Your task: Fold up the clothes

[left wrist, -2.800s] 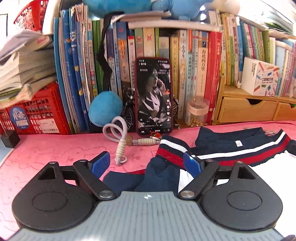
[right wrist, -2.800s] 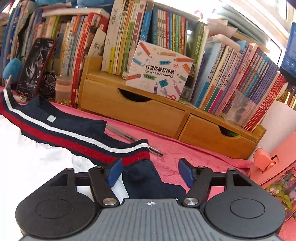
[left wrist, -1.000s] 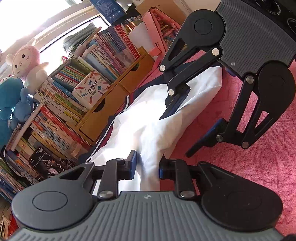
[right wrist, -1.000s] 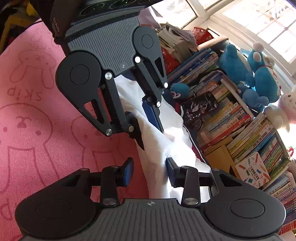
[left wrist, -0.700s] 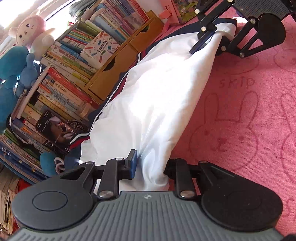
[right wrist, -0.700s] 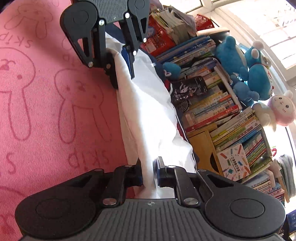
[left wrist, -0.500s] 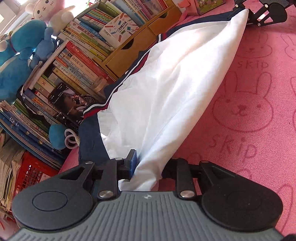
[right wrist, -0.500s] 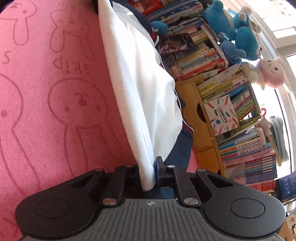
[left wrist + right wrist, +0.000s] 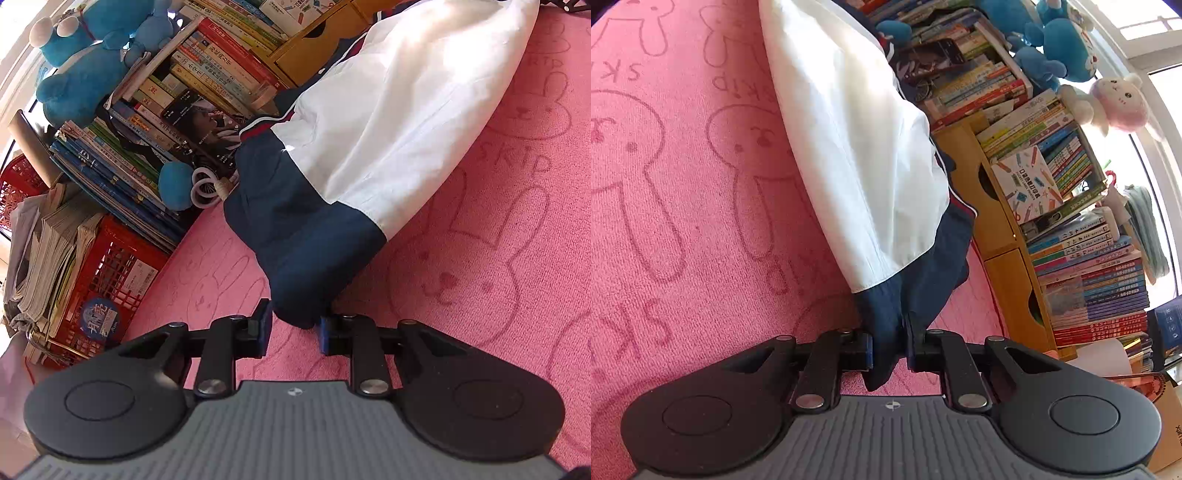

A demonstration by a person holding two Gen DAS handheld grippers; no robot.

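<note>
Pink bunny-print cloth [image 9: 498, 229] covers the counter, and one white-and-navy shirt [image 9: 369, 122] lies stretched along it beside the row of books [image 9: 207, 66]. Two tongs hold its navy sleeve ends: the left tongs [image 9: 293, 326] stand narrowly apart around one cuff, and the right tongs [image 9: 888, 349], having just opened a little, pinch the other. Open pink cloth spreads on the shirt's side away from the books.
</note>
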